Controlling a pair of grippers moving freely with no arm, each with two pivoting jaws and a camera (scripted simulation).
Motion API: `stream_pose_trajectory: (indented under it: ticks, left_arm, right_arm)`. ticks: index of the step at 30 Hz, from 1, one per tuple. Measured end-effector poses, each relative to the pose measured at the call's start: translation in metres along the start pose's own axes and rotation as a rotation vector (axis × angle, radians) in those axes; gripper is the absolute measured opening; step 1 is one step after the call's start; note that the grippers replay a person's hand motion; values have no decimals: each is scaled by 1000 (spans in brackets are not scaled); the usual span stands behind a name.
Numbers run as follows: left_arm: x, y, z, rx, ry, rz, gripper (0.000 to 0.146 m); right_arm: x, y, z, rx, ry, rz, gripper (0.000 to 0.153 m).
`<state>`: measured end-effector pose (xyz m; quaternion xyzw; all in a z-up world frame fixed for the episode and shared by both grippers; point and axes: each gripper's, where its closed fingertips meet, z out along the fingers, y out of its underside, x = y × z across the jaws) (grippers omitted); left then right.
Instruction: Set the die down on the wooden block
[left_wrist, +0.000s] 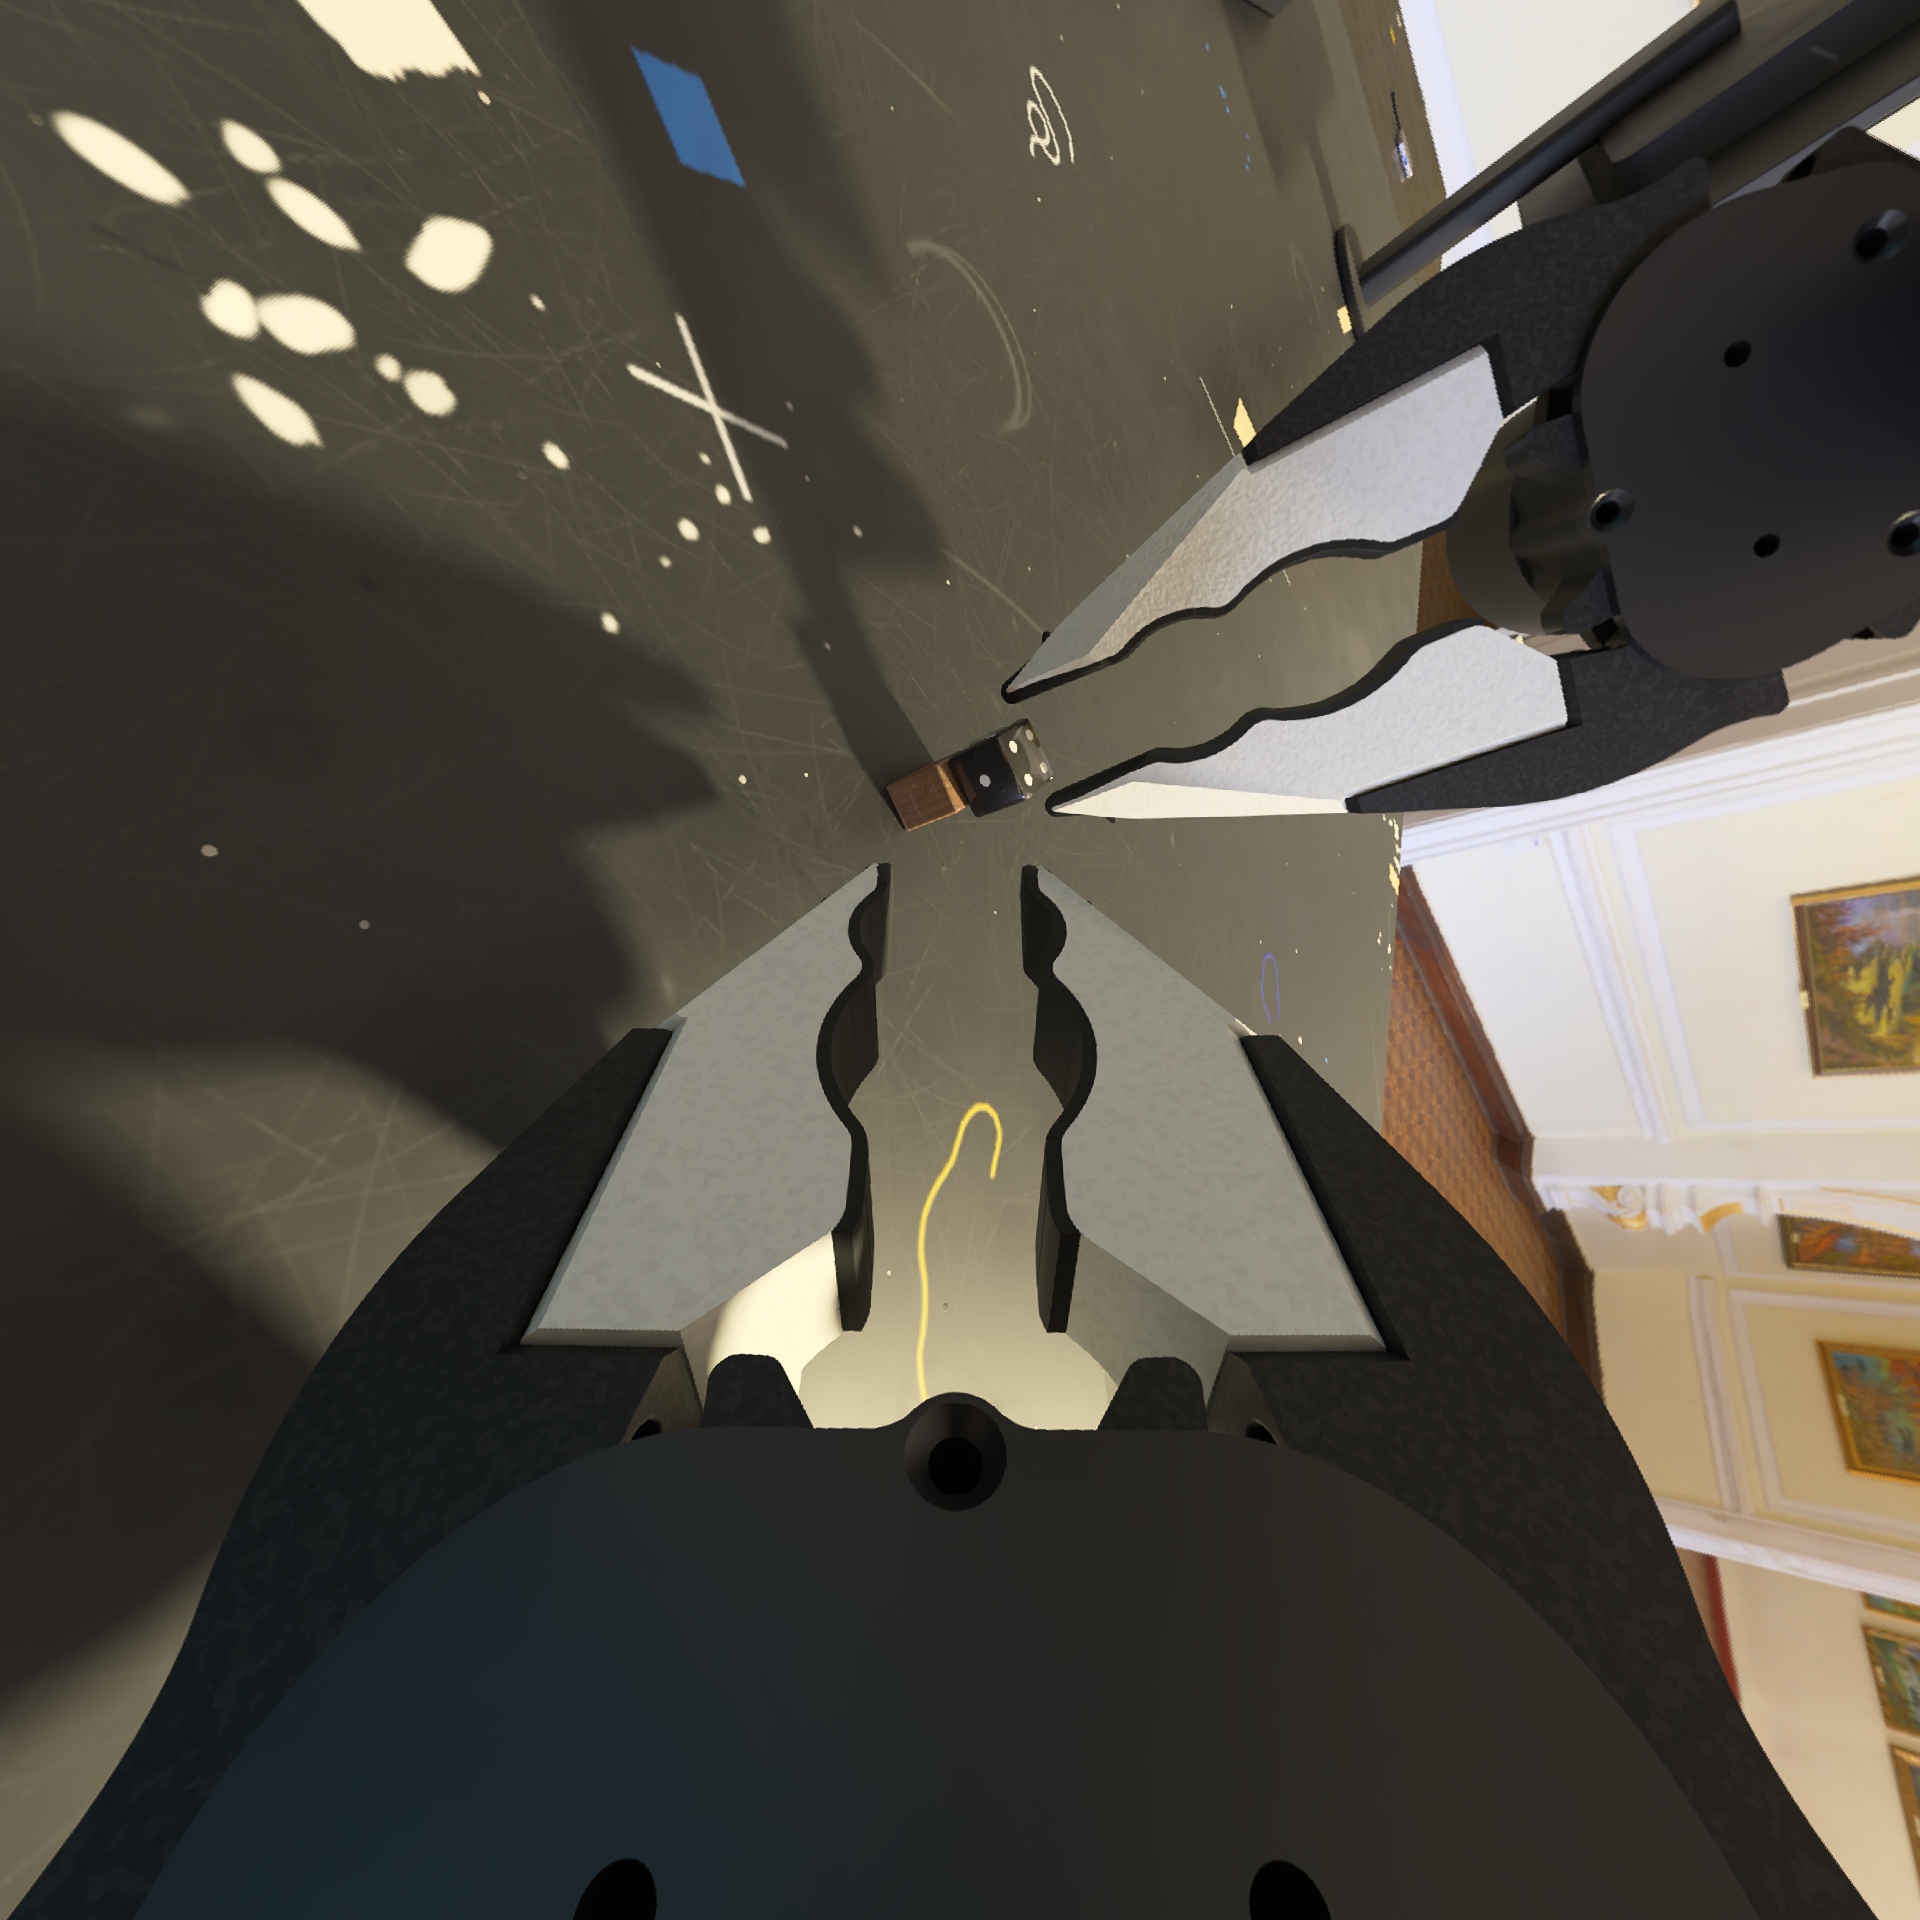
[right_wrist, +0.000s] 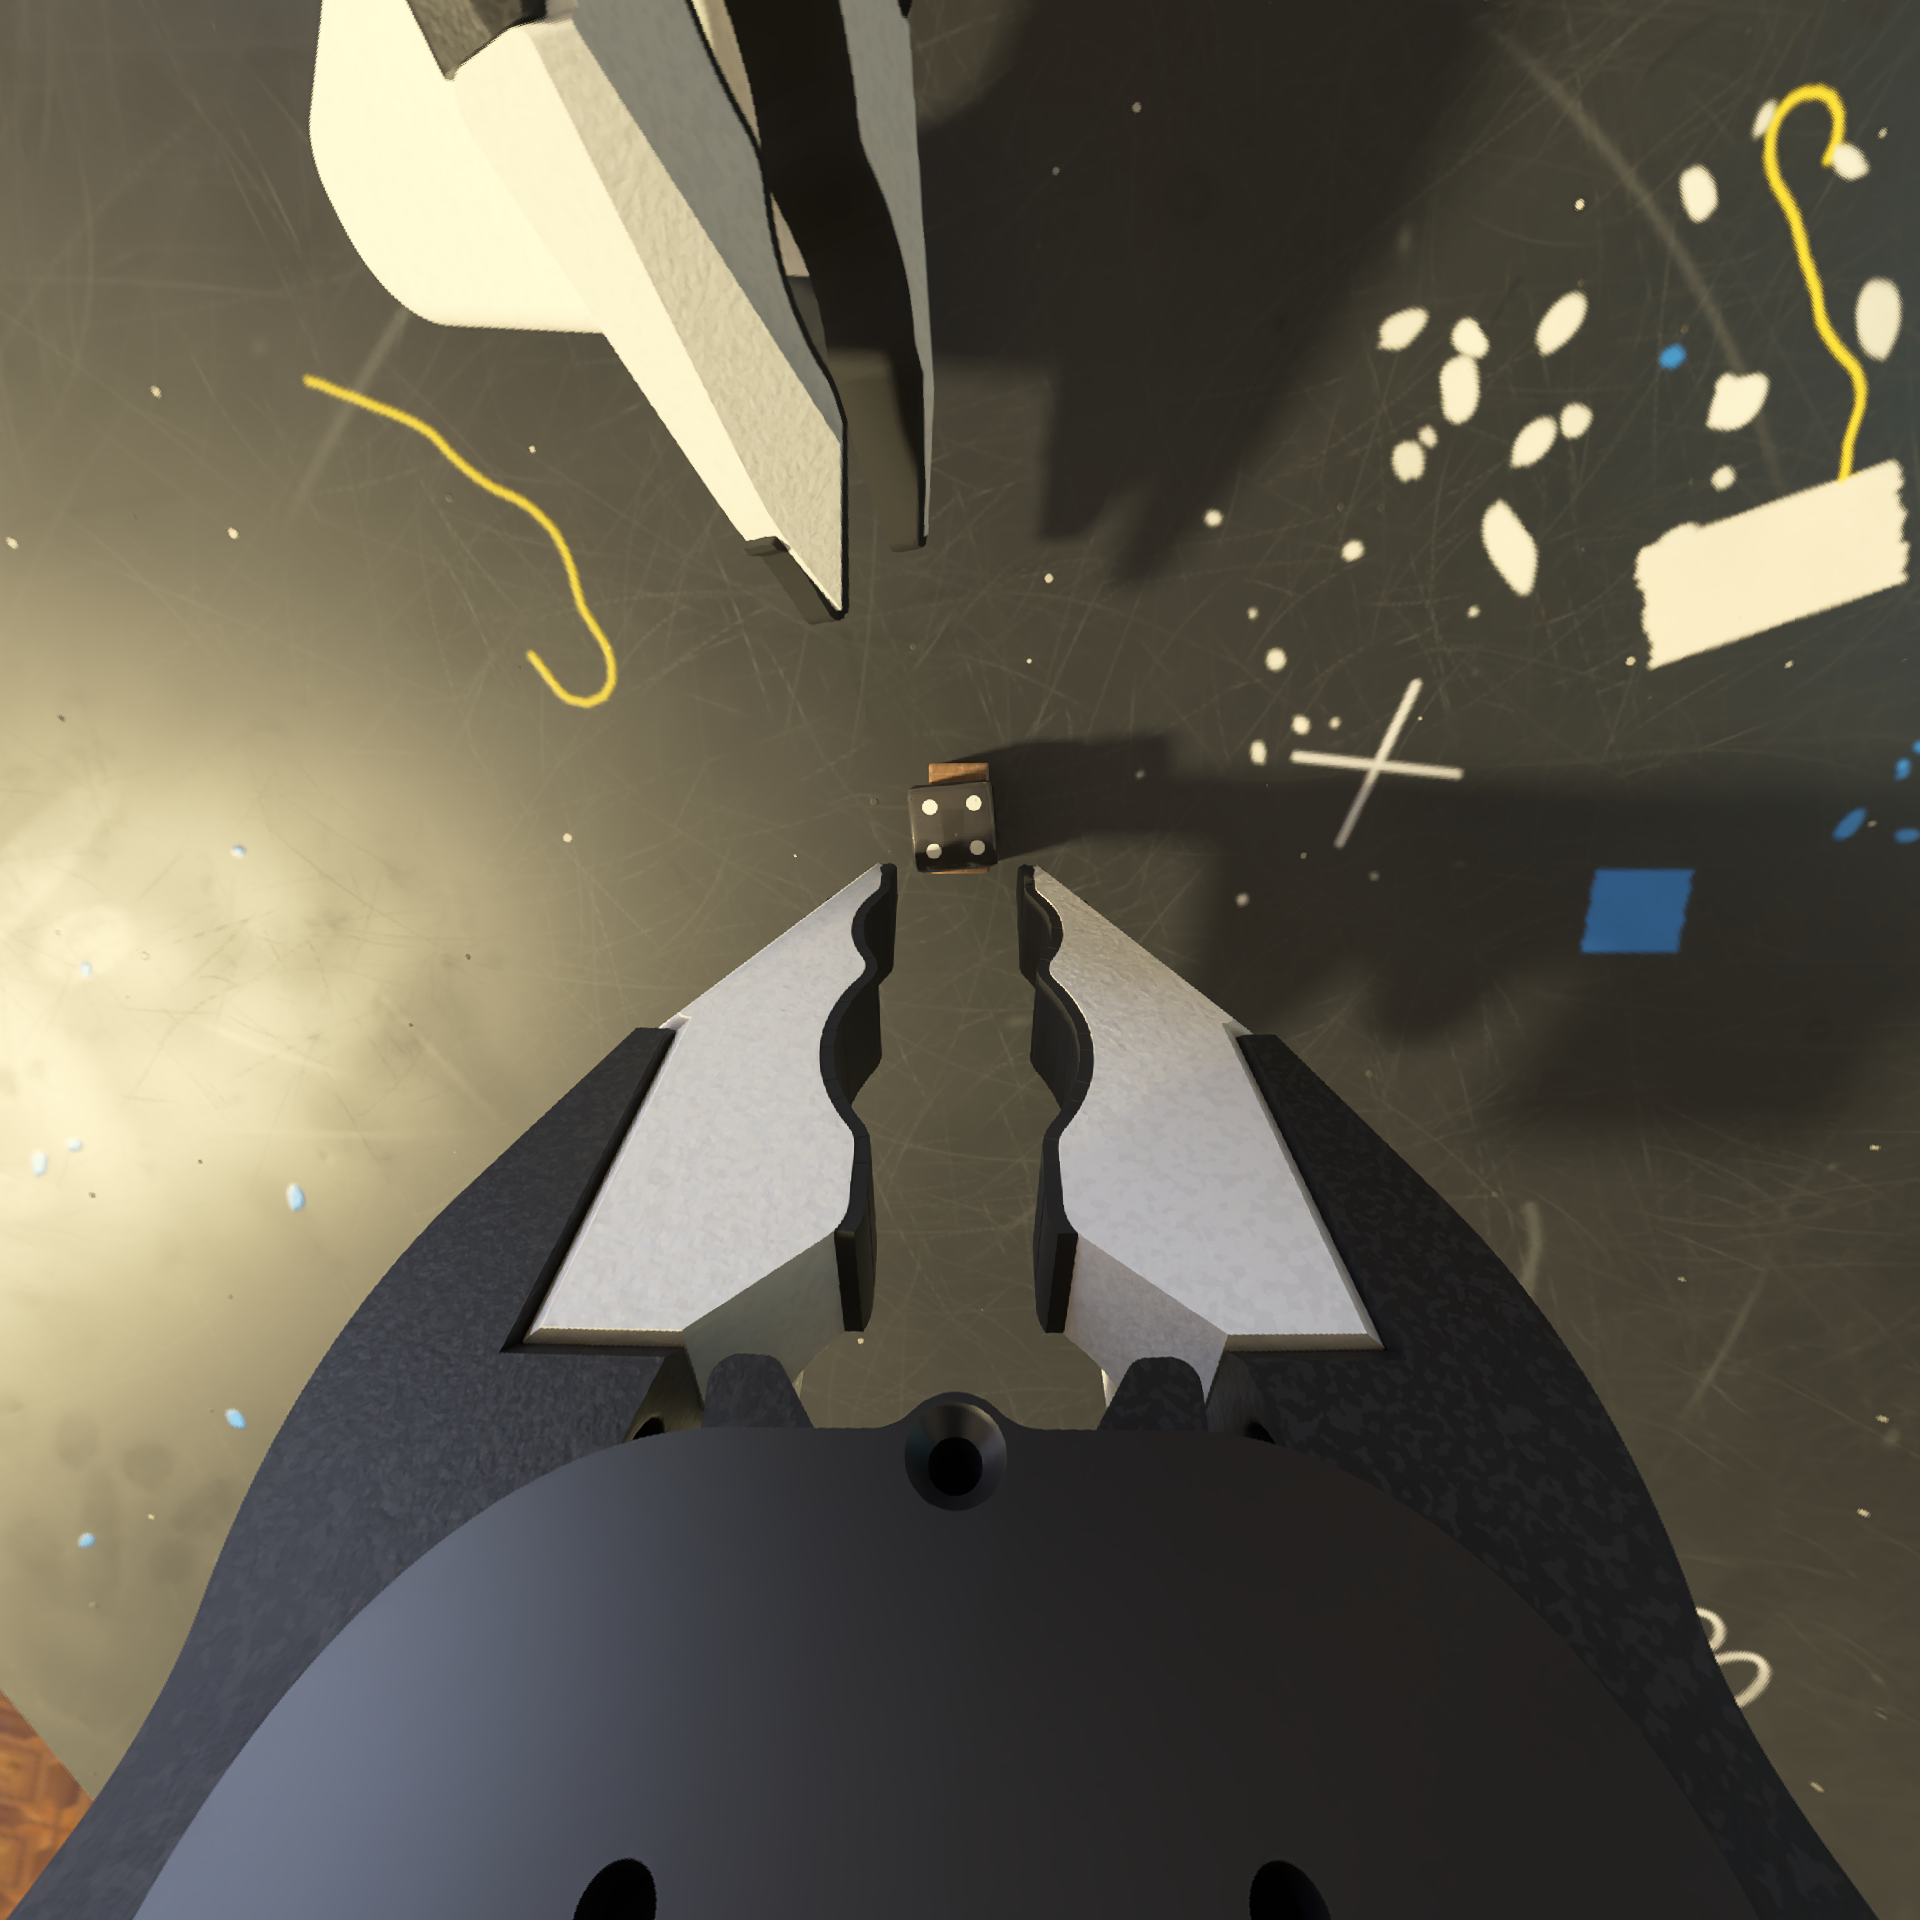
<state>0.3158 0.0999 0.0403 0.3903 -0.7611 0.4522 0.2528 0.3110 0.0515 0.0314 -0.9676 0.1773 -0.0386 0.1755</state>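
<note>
A black die with white pips (left_wrist: 1003, 769) sits on top of a small wooden block (left_wrist: 920, 798) on the dark table. From above, in the right wrist view, the die (right_wrist: 953, 828) covers most of the block (right_wrist: 958, 772). My right gripper (right_wrist: 954, 871) is open and empty, directly over the die. In the left wrist view the right gripper (left_wrist: 1029, 748) has a fingertip on each side of the die's top and does not squeeze it. My left gripper (left_wrist: 954, 873) is open and empty, a short way beside the block. The left gripper also shows in the right wrist view (right_wrist: 868, 577).
The dark scratched table (left_wrist: 416, 727) bears chalk marks, pale spots, a blue square (right_wrist: 1636, 911), a pale tape strip (right_wrist: 1766, 566) and yellow lines. A black pole on a foot (left_wrist: 1538, 156) stands near the table's edge. Beyond the edge is a wall with paintings (left_wrist: 1860, 977).
</note>
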Motion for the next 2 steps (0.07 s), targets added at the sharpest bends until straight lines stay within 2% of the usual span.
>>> stream_pose_trajectory:
  ticks: [2]
  left_arm:
    - [0, 0, 0, 0, 0, 1, 24]
  right_arm:
    - [-1, 0, -1, -20, 17, -23, 22]
